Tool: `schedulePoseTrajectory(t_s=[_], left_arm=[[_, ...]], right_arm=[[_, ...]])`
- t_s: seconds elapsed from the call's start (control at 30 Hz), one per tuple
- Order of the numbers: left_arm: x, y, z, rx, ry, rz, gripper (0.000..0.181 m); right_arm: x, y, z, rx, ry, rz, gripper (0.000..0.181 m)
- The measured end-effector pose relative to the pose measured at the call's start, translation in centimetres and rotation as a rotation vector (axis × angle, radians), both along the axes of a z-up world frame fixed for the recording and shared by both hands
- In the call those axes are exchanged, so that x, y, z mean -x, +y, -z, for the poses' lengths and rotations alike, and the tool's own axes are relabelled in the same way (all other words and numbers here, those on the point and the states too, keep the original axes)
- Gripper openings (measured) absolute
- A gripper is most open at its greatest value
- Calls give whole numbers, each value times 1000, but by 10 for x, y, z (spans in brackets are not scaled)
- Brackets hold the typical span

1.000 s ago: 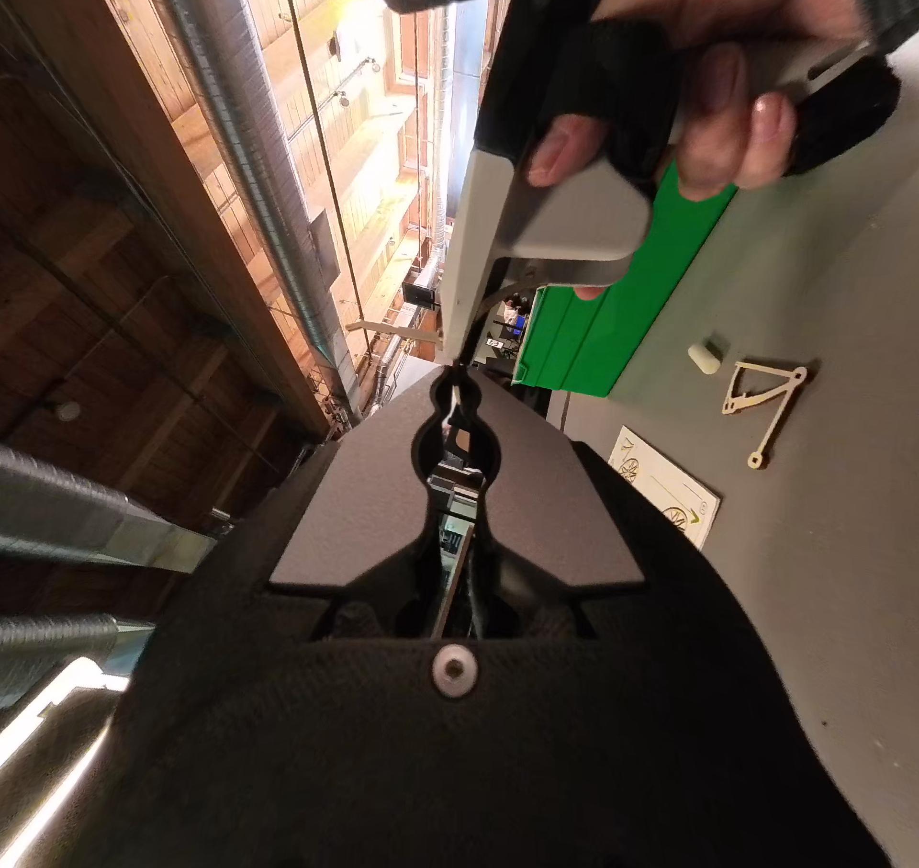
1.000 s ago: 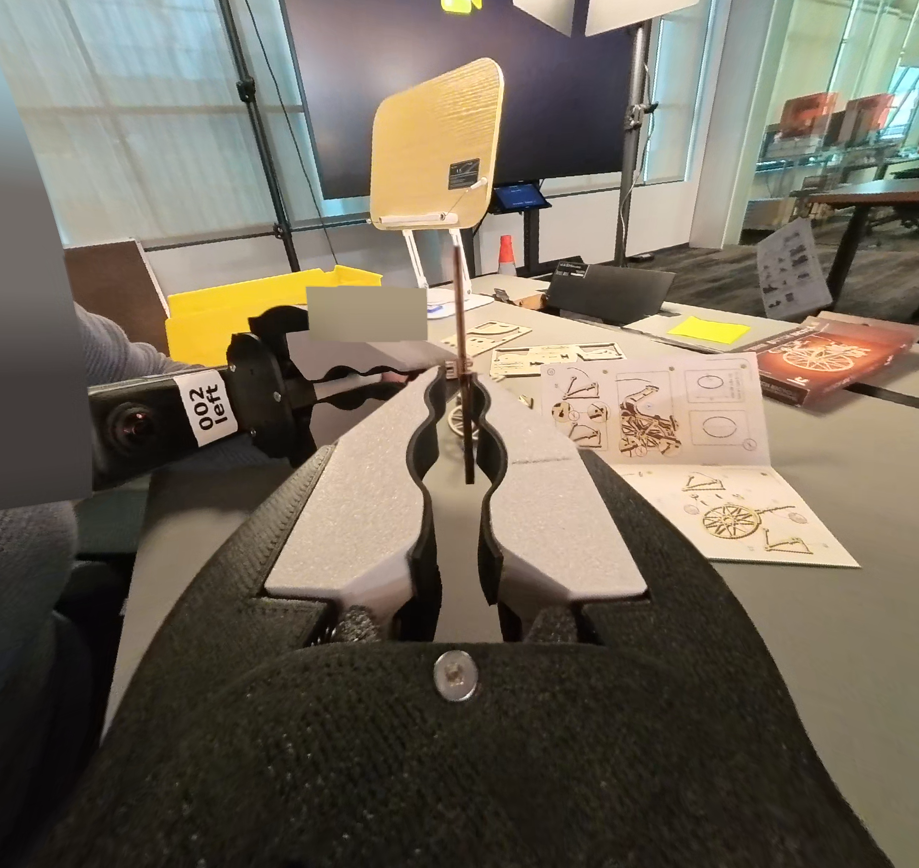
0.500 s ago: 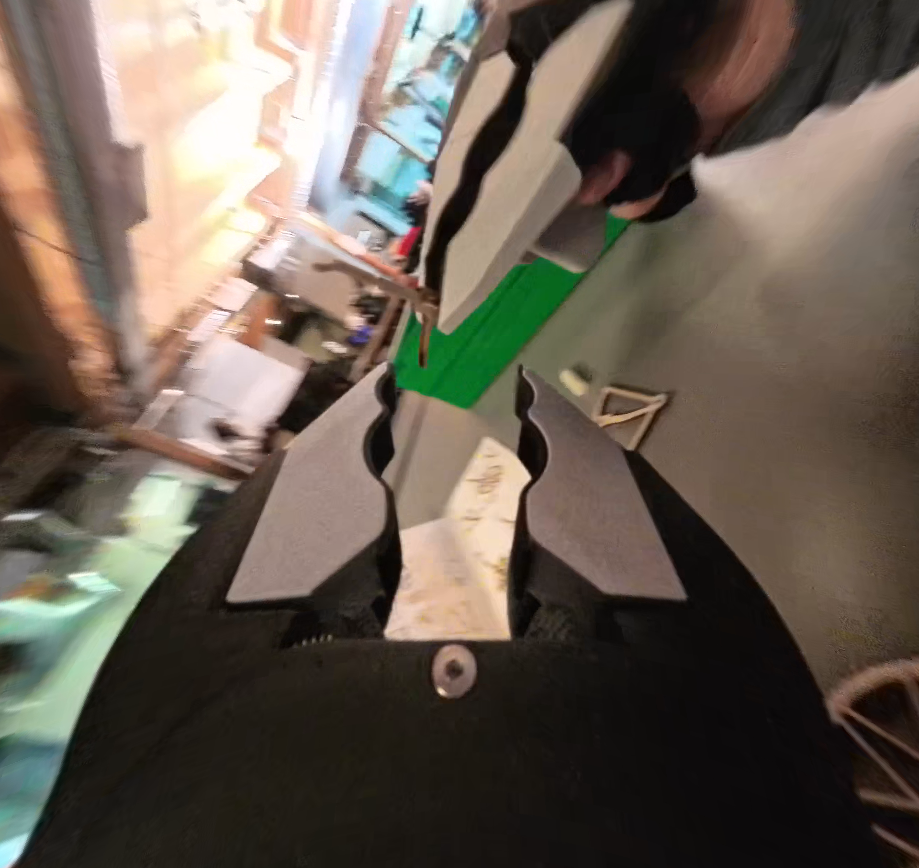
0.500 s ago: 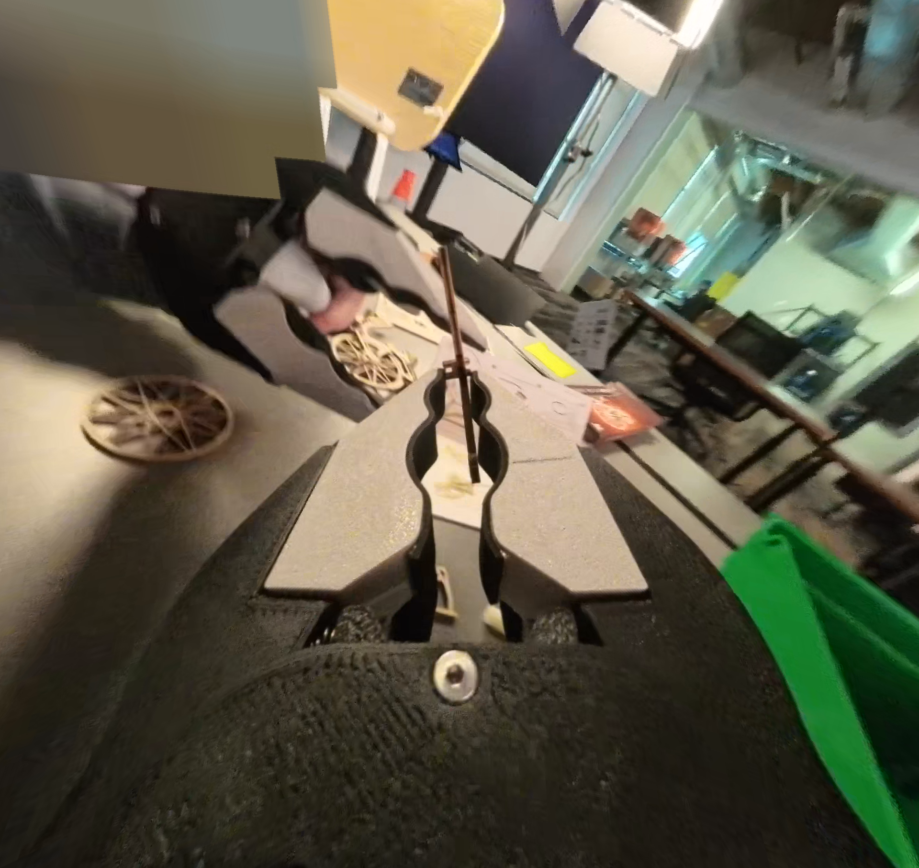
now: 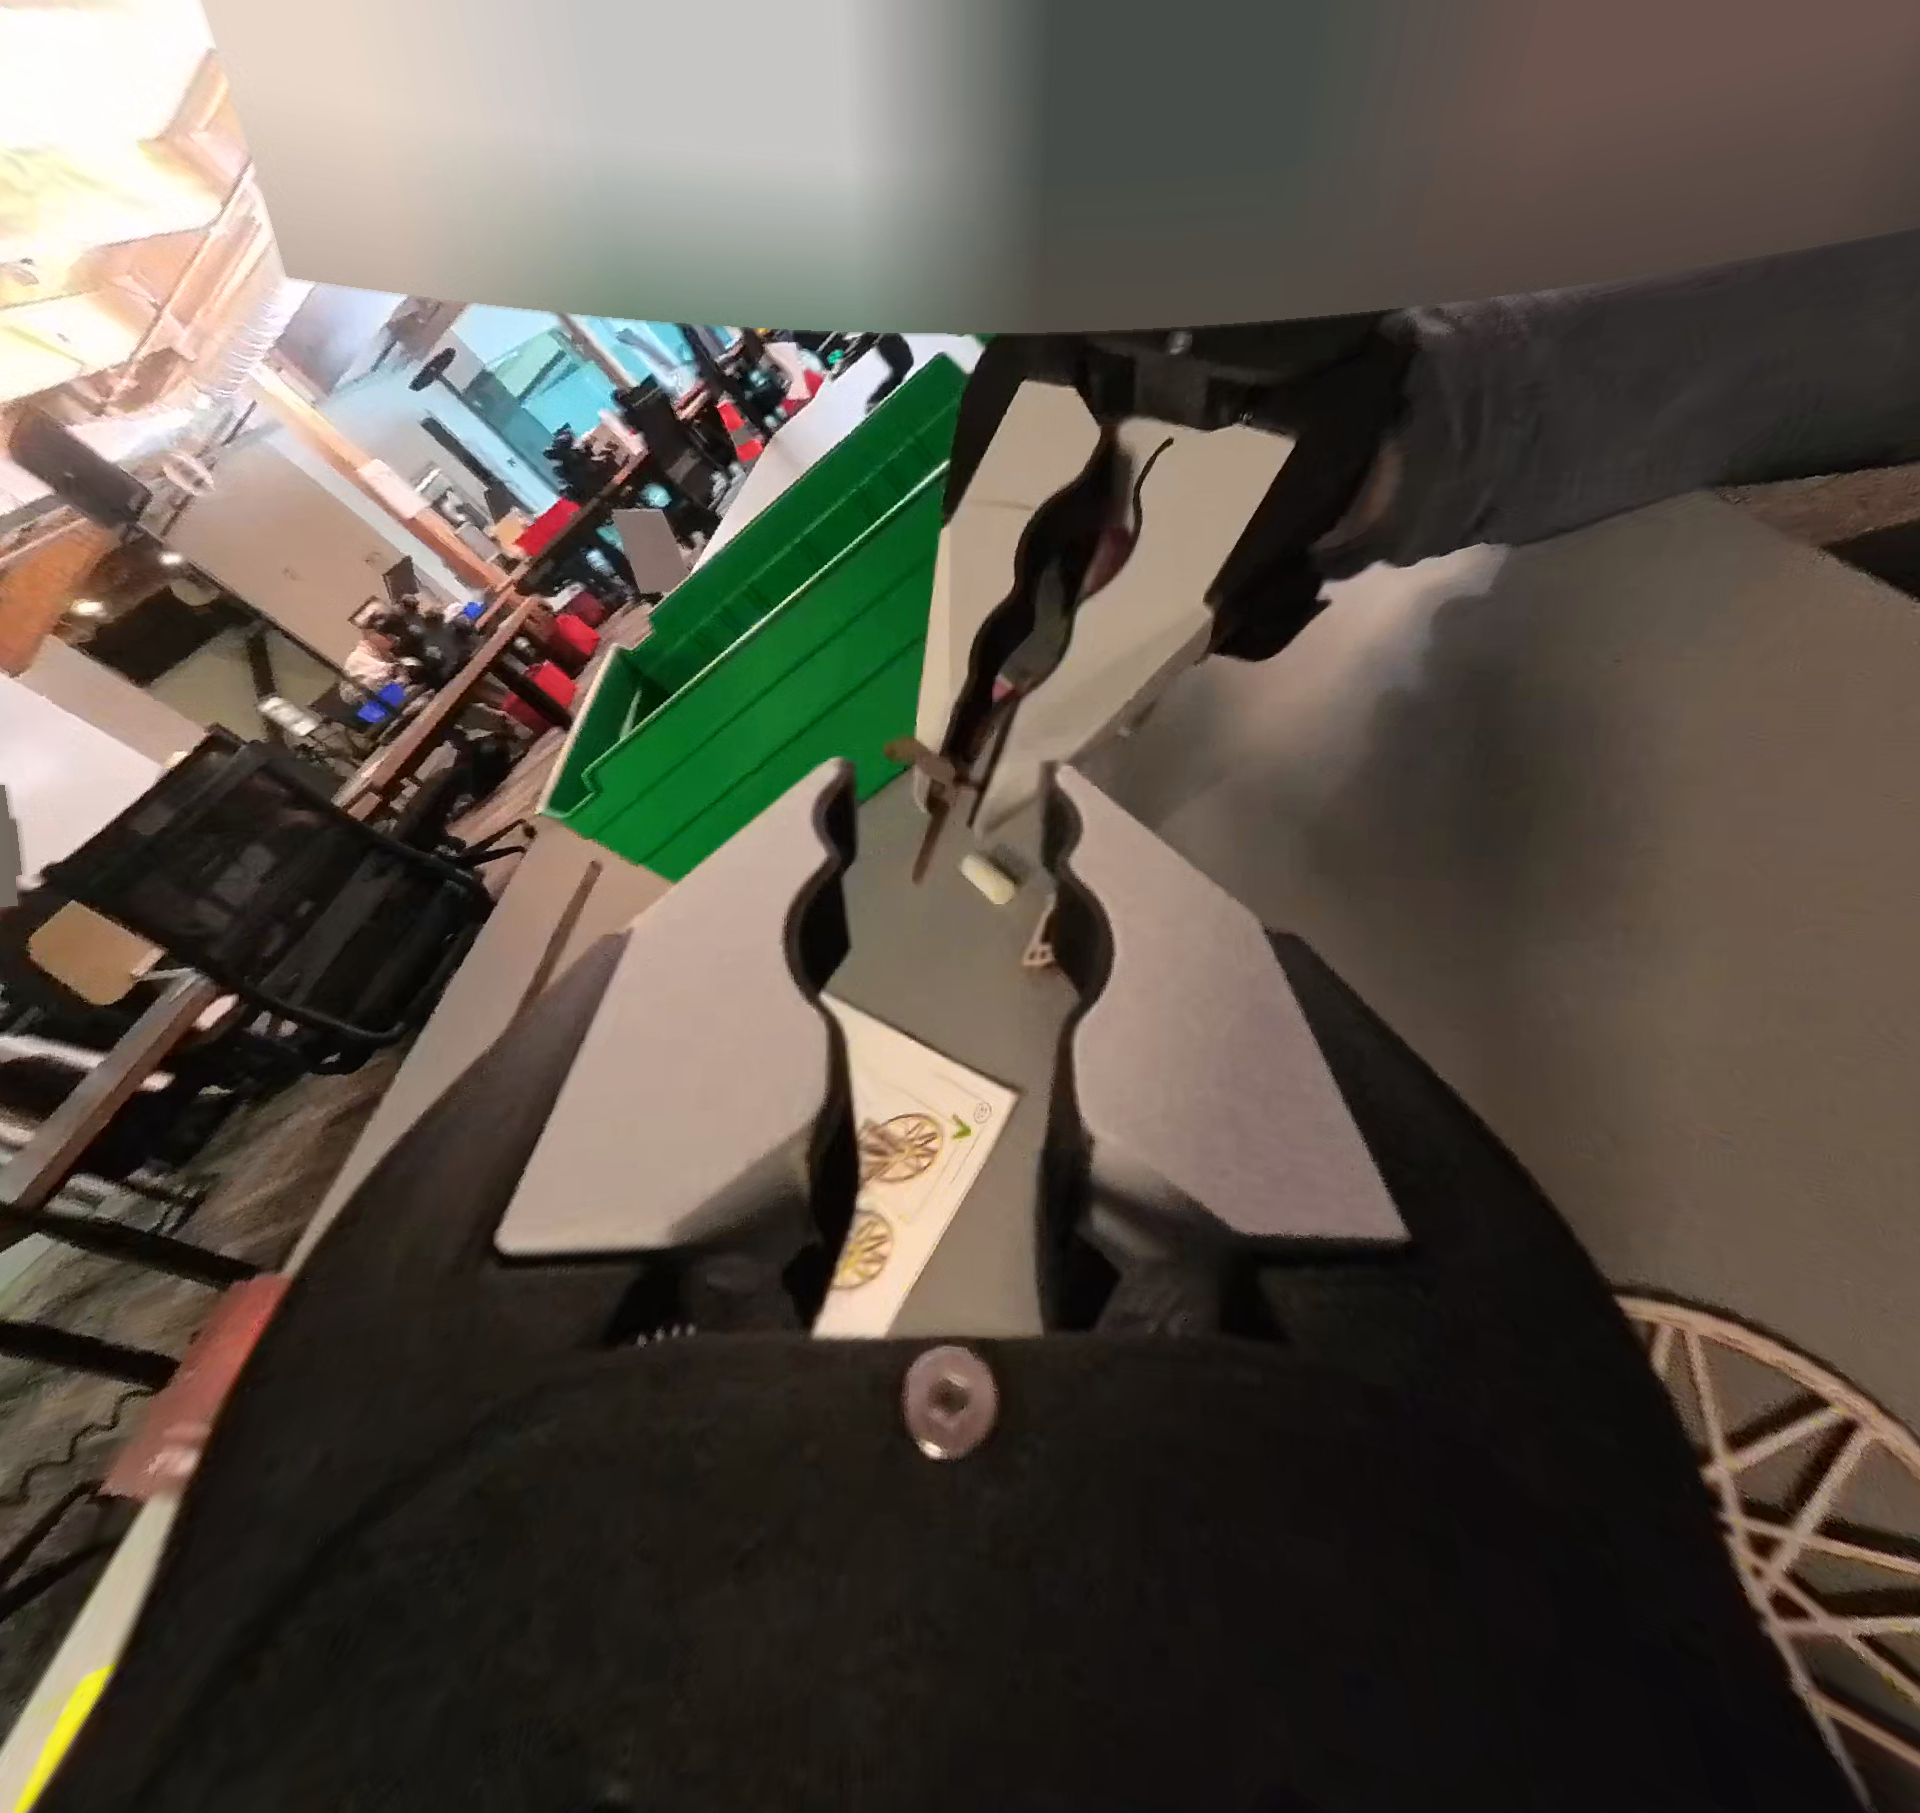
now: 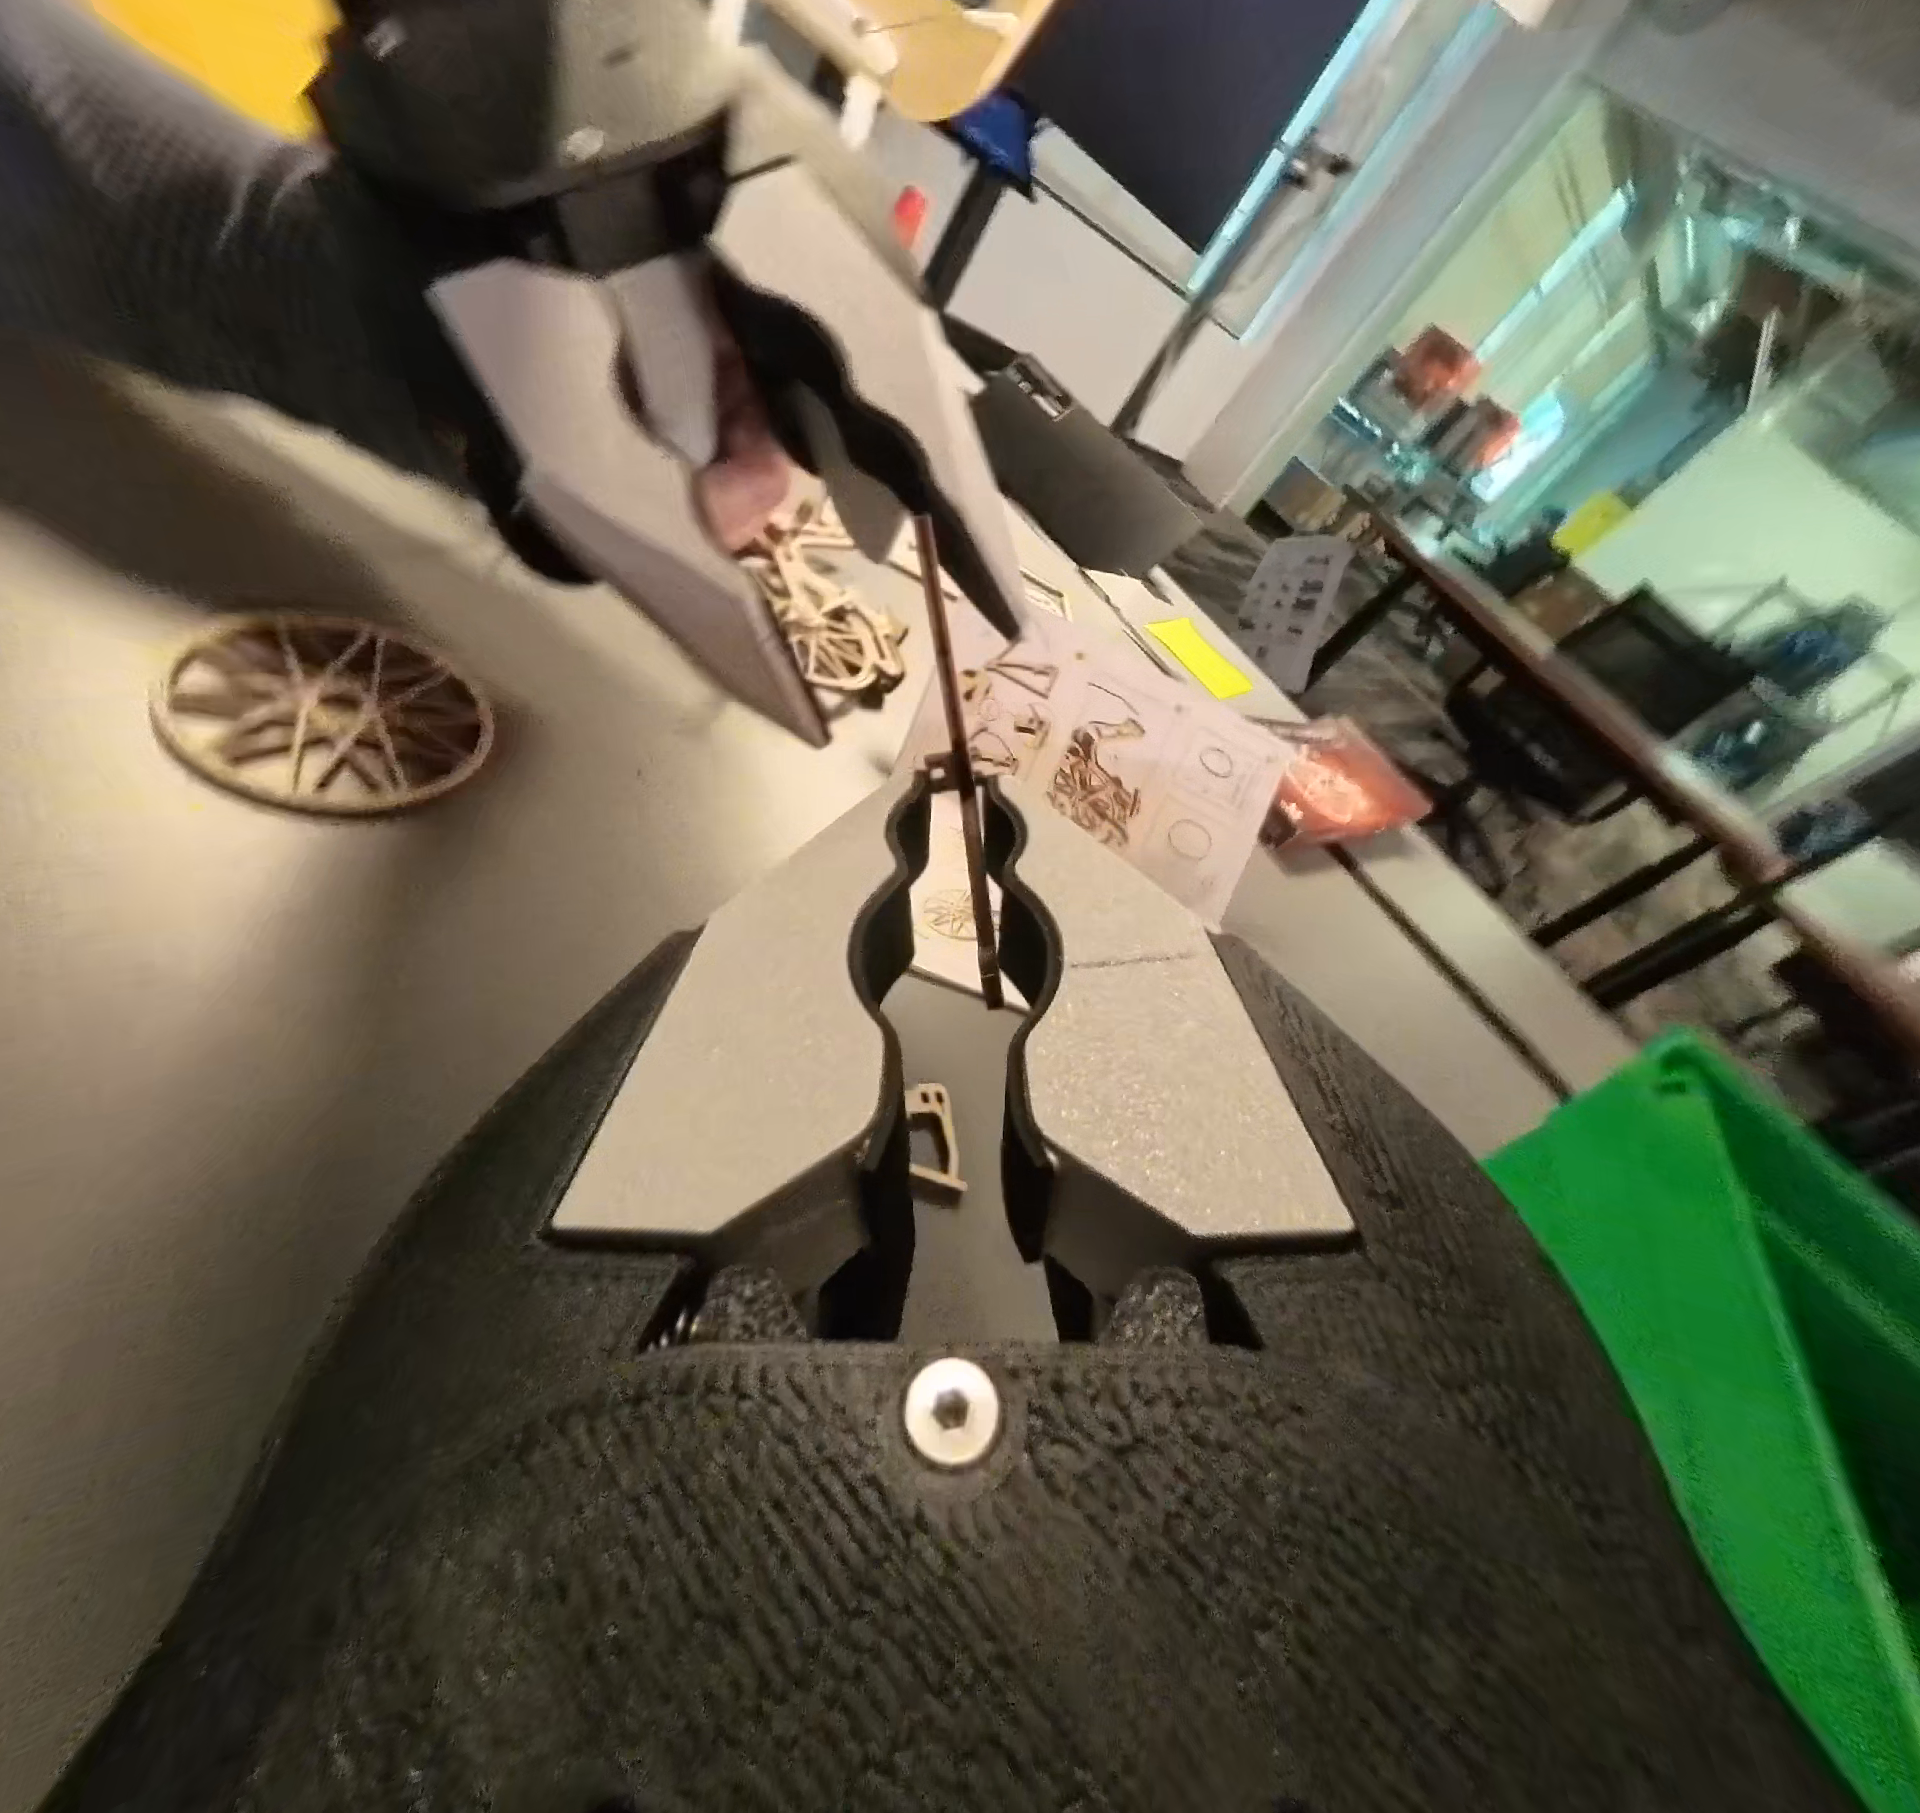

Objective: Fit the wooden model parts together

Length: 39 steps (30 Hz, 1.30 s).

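My right gripper (image 6: pixel 954 782) is shut on a thin dark wooden stick (image 6: pixel 948 662) that has a small cross piece at the fingertips. The stick stands up past the tips and also runs back between the fingers. In the left wrist view the right gripper (image 5: pixel 961 776) and its stick (image 5: pixel 928 833) hang just beyond my left gripper (image 5: pixel 945 818), which is open and empty. The left gripper (image 6: pixel 831 620) also shows open in the right wrist view, up and to the left of the stick. A spoked wooden wheel (image 6: pixel 322 719) lies flat on the grey table (image 6: pixel 260 984); it also shows in the left wrist view (image 5: pixel 1787 1514).
A green bin (image 5: pixel 748 683) stands at the table's edge, also in the right wrist view (image 6: pixel 1714 1296). Instruction sheets (image 6: pixel 1122 776) (image 5: pixel 914 1171), a partly built wooden assembly (image 6: pixel 831 620), a small wooden frame piece (image 6: pixel 935 1140), a white bit (image 5: pixel 987 875) and a red box (image 6: pixel 1340 787) lie on the table. The spoked wooden wheel (image 6: pixel 322 719) is about 15 centimeters from both grippers' fingertips.
My left gripper has opened and drawn back from the stick. Both grippers have swung down toward the table. The right gripper still holds the stick.
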<state>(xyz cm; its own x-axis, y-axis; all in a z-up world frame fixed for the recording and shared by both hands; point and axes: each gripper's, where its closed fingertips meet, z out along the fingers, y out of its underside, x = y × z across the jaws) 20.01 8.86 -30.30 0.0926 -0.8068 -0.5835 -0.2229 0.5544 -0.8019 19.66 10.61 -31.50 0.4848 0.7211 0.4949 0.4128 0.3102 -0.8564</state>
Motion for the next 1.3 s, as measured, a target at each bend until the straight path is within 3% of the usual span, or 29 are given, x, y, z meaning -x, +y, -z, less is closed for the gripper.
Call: schedulePoseTrajectory(t_s=[0.1, 0.23, 0.33, 0.5, 0.57, 0.7, 0.77, 0.83, 0.9, 1.0, 1.07, 1.23, 1.3], left_arm=[[4, 22, -2, -169, 15, -185, 43], [-3, 27, 10, -434, 137, -309, 26], [-5, 26, 8, -536, 148, -345, 8], [-3, 29, 7, -542, 161, -372, 19], [-4, 27, 7, -536, 152, -362, 9], [-3, 27, 6, -543, 143, -381, 0], [-5, 21, 9, -424, 109, -323, 5], [-8, 4, 16, -199, 87, -165, 43], [-5, -3, 9, 15, 18, -75, 58], [1, -3, -5, 162, -42, -15, 46], [2, -8, 0, 202, -10, 28, 30], [0, -10, 23, 136, 109, 20, 2], [0, -9, 25, 128, 109, 18, 2]], right_arm=[[-3, 8, -8, 304, 279, -15, 7], [-3, 5, -17, 624, 575, -162, 6], [-4, 5, -12, 693, 600, -188, 7], [0, 1, -9, 767, 612, -246, 7], [0, 0, -11, 786, 635, -267, 7], [0, 0, -10, 719, 588, -249, 7], [-1, -3, -10, 612, 502, -236, 7], [-4, -2, -7, 457, 372, -187, 7], [-3, -5, -1, 299, 215, -157, 7], [3, -11, 10, 162, 49, -154, 7], [7, -14, 15, 117, -7, -158, 7], [8, -14, 23, 76, -81, -151, 7], [8, -14, 23, 91, -73, -152, 7]])
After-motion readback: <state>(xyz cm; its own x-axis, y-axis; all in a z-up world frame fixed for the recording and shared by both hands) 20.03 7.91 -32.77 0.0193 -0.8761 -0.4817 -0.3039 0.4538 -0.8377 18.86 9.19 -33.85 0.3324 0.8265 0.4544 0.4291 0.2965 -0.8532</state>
